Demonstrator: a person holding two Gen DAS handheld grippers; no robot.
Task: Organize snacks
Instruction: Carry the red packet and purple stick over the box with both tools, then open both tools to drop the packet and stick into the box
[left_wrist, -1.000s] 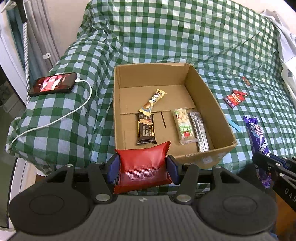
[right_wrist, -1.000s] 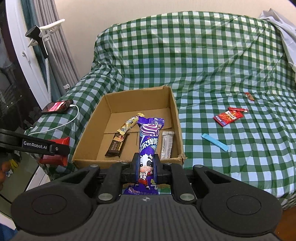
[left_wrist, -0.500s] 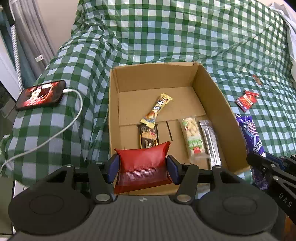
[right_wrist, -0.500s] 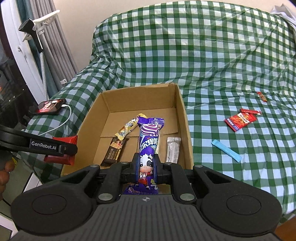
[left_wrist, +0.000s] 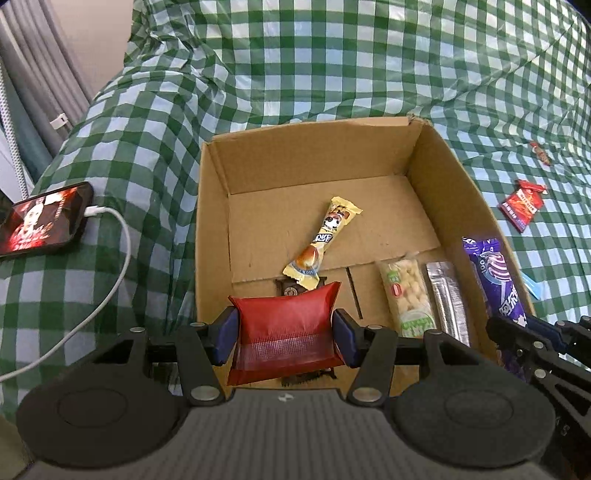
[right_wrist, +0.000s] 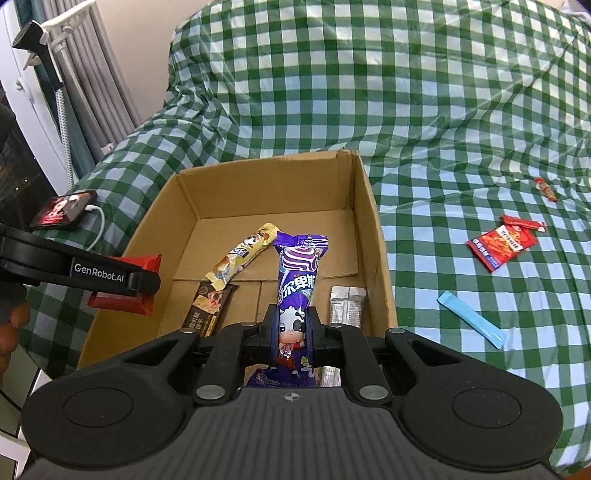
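Left wrist view hides much of the dark bar (left_wrist: 295, 291) behind the red pouch (left_wrist: 286, 338), which the left gripper (left_wrist: 286, 338) clamps by its two side edges, jaws about half spread. At 3 o'clock the right gripper (left_wrist: 532, 343) is cut off by the frame edge, and the purple packet (left_wrist: 495, 280) it pinches covers part of the cardboard box (left_wrist: 214, 229) wall there. From the right wrist view, the right gripper (right_wrist: 291, 328), jaws nearly together, squeezes the purple packet (right_wrist: 297, 273), whose lower end disappears under the tool body; print on the silver packet (right_wrist: 345, 306) is too small to read. Inside the box a yellow bar (left_wrist: 325, 240), a peanut pack (left_wrist: 404, 295) and the silver packet (left_wrist: 447, 299) lie along the near half, leaving the far floor bare toward 12 o'clock. On the checked cloth (right_wrist: 443, 110) at 3 o'clock, a red packet (right_wrist: 502, 247) and blue stick (right_wrist: 469, 325) lie well apart from the box. Compared with a second ago, both held snacks have come forward over the box's near edge, and the phone (left_wrist: 40, 221) sits further toward 9 o'clock.
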